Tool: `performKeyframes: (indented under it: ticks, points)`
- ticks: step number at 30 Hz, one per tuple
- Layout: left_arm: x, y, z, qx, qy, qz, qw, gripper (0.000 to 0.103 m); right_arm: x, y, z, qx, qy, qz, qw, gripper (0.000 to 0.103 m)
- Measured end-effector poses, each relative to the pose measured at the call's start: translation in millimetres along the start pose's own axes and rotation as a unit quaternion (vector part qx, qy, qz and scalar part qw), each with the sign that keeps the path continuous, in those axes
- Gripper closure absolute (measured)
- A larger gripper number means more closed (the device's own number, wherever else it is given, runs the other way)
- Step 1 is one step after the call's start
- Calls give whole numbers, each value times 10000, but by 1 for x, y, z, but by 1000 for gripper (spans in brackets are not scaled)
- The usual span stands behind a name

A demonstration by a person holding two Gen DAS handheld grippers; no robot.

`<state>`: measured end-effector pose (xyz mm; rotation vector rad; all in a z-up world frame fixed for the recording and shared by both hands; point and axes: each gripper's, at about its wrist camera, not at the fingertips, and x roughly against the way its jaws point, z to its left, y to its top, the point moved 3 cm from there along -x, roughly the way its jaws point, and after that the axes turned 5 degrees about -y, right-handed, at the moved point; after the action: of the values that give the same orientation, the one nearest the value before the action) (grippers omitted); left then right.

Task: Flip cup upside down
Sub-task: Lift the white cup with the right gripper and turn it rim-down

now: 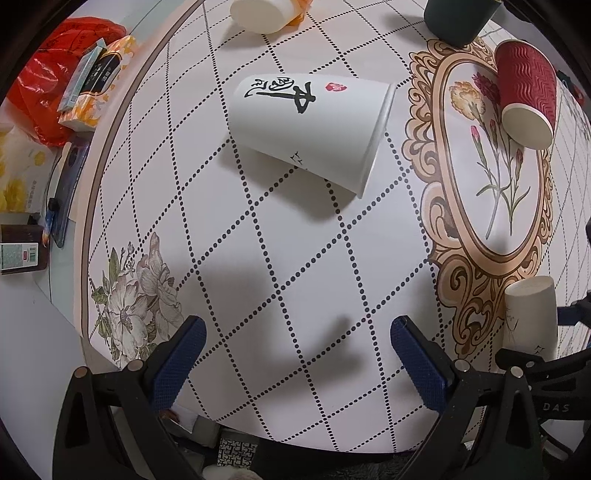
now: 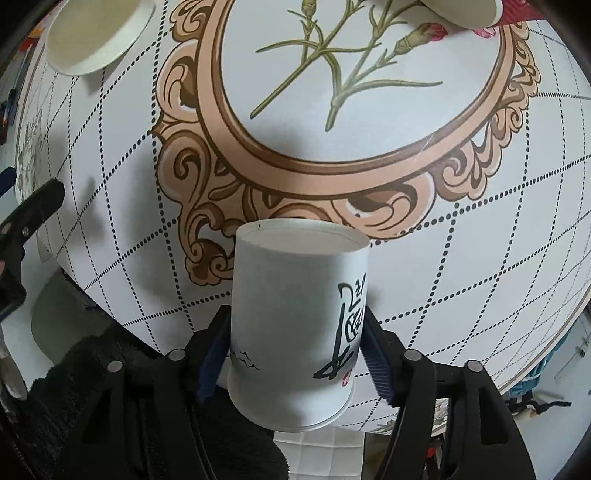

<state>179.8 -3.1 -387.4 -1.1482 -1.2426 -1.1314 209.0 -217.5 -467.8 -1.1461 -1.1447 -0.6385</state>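
Observation:
My right gripper (image 2: 295,350) is shut on a white paper cup (image 2: 295,325) with black calligraphy, held by its sides above the table's near edge, base pointing away from the camera and rim toward it. The same cup shows in the left wrist view (image 1: 532,314) at the right. My left gripper (image 1: 297,354) is open and empty above the table. A second white cup with calligraphy (image 1: 306,129) lies on its side ahead of it, rim to the right; it also shows in the right wrist view (image 2: 99,33).
A round table (image 1: 295,258) has a patterned cloth. A red ribbed cup (image 1: 526,92) lies on its side at the right. A dark green cup (image 1: 458,18) and another white cup (image 1: 262,14) sit at the far edge. Boxes and a red bag (image 1: 74,74) lie off the table to the left.

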Motion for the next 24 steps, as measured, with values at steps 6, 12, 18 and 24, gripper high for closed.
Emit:
performKeyframes:
  ticks: [6, 12, 18, 24]
  points:
    - [-3, 1, -3, -20, -20, 19, 10000, 1, 25, 24, 15, -60, 42, -101, 9999, 24]
    - [-7, 0, -4, -65, -17, 50, 10000, 1, 41, 44, 2, -184, 6, -216, 9996, 24]
    - [-8, -5, -7, -134, 14, 40, 9999, 1, 55, 51, -3, -199, 36, -429, 9989, 41]
    - [-4, -13, -13, -179, 67, 0, 9998, 1, 77, 41, -6, -274, 52, -975, 9948, 41]
